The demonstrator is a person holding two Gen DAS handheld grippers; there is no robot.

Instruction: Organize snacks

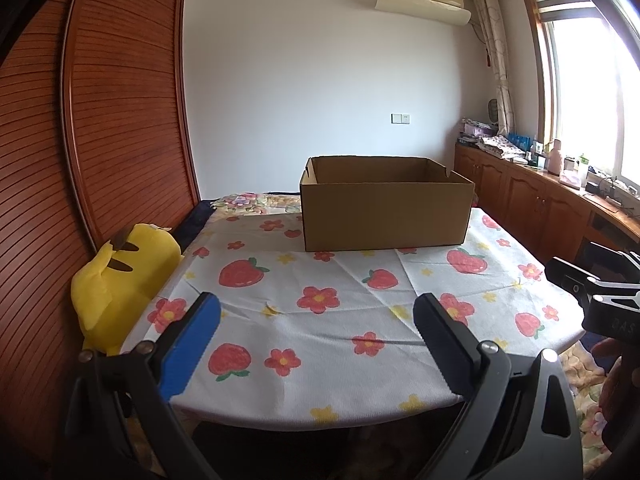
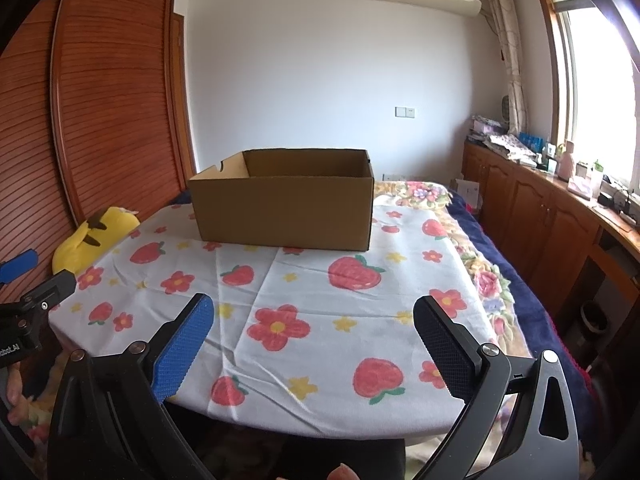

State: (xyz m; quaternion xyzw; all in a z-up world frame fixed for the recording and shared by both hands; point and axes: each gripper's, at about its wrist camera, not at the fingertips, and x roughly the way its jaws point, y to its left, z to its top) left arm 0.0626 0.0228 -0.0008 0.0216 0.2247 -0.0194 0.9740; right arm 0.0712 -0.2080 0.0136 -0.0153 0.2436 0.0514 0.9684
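Box (image 1: 384, 216) stands open on far part of table (image 1: 320, 320), left view; left tongs (image 1: 316, 320) spread wide, holding nothing. Right view: box (image 2: 284, 212) left of centre, right tongs (image 2: 314, 320) spread, holding nothing.

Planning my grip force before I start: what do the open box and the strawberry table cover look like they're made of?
Box: apparently corrugated cardboard, matte brown, with thin raw-cut wall edges and a notched rim.
Table cover: probably thin woven or non-woven fabric, matte white with printed strawberries and flowers; it holds fold creases and drapes over the table edge. Plastic-backed is possible.
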